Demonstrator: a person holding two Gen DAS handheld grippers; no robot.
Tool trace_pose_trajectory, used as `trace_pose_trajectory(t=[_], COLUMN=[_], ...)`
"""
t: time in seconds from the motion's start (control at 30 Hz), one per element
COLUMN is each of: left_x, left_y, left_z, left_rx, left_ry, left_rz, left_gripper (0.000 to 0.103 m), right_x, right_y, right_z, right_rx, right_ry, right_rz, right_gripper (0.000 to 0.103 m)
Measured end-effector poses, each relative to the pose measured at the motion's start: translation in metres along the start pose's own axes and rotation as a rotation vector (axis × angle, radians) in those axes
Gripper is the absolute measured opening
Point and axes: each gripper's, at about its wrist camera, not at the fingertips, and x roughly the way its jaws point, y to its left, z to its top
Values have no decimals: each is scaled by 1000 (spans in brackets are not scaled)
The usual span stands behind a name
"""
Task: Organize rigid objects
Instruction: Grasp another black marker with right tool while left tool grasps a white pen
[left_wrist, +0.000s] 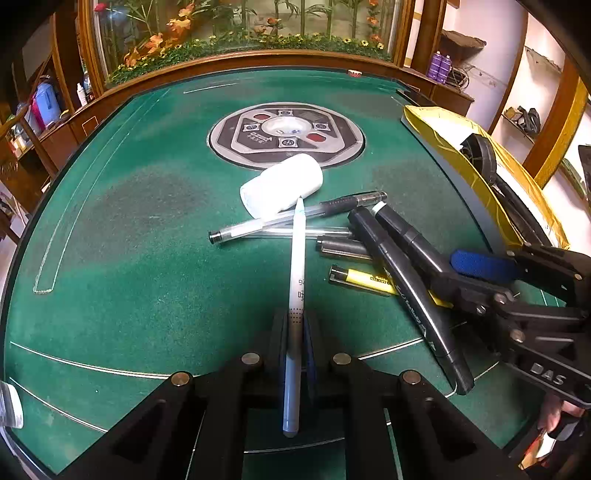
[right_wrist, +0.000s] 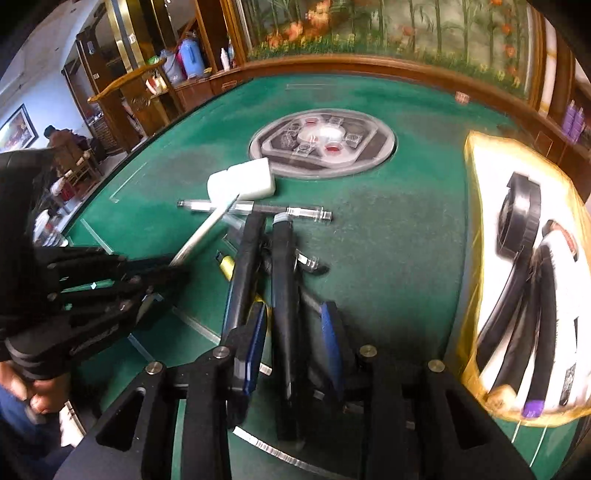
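My left gripper (left_wrist: 295, 328) is shut on a white pen (left_wrist: 297, 280), held above the green felt table (left_wrist: 147, 240); the pen points toward a white bottle (left_wrist: 282, 188) lying on its side. The pen also shows in the right wrist view (right_wrist: 203, 236). Clear pens (left_wrist: 280, 221), two long black markers (left_wrist: 410, 273) and a yellow highlighter (left_wrist: 364, 280) lie in a pile. My right gripper (right_wrist: 295, 343) is open, its blue-padded fingers (right_wrist: 332, 343) straddling a black marker (right_wrist: 282, 295). It also shows in the left wrist view (left_wrist: 517, 295).
A gold-rimmed white box (right_wrist: 476, 229) on the right holds black items and pens (right_wrist: 524, 280). A round control panel (left_wrist: 286, 134) sits at the table's centre. Wooden cabinets and a flower display stand behind the table.
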Motion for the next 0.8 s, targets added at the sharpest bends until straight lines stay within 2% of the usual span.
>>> trace_pose_trajectory(t=[0.07, 0.1, 0.13, 0.3, 0.53, 0.6, 0.8], left_x=[0, -1, -1, -2, -1, -1, -1], left_y=[0, -1, -1, -6, -4, -4, -3], left_z=[-1, -2, -2, -4, -3, -3, -3], left_rx=[-4, -6, -6, 4, -1, -1, -7], left_ry=[-6, -9, -13, -29, -35, -38, -44], left_rz=[4, 6, 11, 43, 33, 29, 30], left_gripper=[8, 8, 8, 8, 8, 8, 8], right_x=[1, 1, 1, -3, -4, -3, -4], right_y=[2, 3, 5, 4, 11, 12, 5], right_z=[1, 1, 0, -6, -13, -14, -16], right_rx=[-6, -12, -27, -14, -27, -26, 16], right_ry=[-5, -4, -2, -14, 22, 13, -12], right_rz=[-19, -22, -29, -30, -24, -40, -15], right_gripper=[23, 16, 14, 14, 15, 16, 15])
